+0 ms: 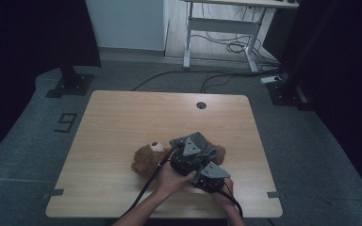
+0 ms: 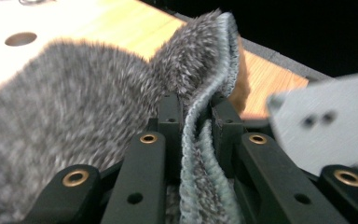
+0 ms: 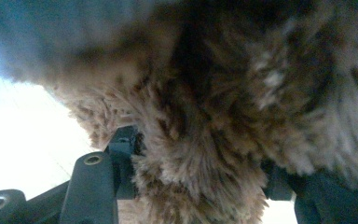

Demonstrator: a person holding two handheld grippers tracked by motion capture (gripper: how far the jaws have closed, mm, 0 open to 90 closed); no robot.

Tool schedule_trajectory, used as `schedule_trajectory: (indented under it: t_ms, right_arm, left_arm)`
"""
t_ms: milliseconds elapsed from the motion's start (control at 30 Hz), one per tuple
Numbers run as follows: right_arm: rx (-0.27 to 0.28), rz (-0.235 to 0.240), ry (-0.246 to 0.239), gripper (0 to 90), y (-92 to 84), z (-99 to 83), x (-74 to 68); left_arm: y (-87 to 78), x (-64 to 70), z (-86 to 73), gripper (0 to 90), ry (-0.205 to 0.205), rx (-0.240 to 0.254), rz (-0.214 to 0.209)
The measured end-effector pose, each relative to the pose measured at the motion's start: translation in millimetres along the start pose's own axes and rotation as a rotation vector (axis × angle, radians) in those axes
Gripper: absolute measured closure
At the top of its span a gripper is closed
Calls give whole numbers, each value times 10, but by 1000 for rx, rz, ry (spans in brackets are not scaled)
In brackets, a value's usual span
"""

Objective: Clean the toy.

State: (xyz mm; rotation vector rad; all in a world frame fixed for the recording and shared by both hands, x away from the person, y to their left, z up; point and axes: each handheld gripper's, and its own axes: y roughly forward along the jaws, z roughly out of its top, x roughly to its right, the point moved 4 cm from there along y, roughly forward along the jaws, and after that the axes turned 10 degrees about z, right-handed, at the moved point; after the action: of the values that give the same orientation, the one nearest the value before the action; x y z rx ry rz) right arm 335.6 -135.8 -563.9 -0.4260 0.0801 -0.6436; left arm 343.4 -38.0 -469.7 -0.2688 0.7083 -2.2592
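A brown plush teddy bear [image 1: 146, 160] lay on its back, head to the left of the left gripper [image 1: 188, 157], its fur bunched between the right gripper's [image 1: 209, 176] jaws. A grey fuzzy cloth [image 2: 98, 107] draped over its body, its folded hem pinched between the left gripper's jaws.

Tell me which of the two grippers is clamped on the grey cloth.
The left gripper: its jaws pinch the folded edge of the grey cloth. The right gripper has brown teddy bear fur between its jaws instead.

Lab-like recording room, wooden table [image 1: 122, 122], black curtains [image 1: 28, 33], floor cables [image 1: 226, 47], metal-framed desk [image 1: 221, 23]
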Motion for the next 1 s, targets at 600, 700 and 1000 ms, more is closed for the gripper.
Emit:
schedule_trajectory:
  t_ms: [600, 700, 1000]
  right_arm:
    - [6, 5, 27, 441, 14, 7, 23]
    - [6, 5, 26, 441, 16, 8, 21]
    - [6, 4, 29, 441, 13, 7, 21]
  left_arm:
    - [-722, -808, -452, 772, -139, 47, 99]
    - [-869, -952, -561, 773, -181, 69, 106]
    - [-1116, -1265, -872, 771, -261, 81, 148]
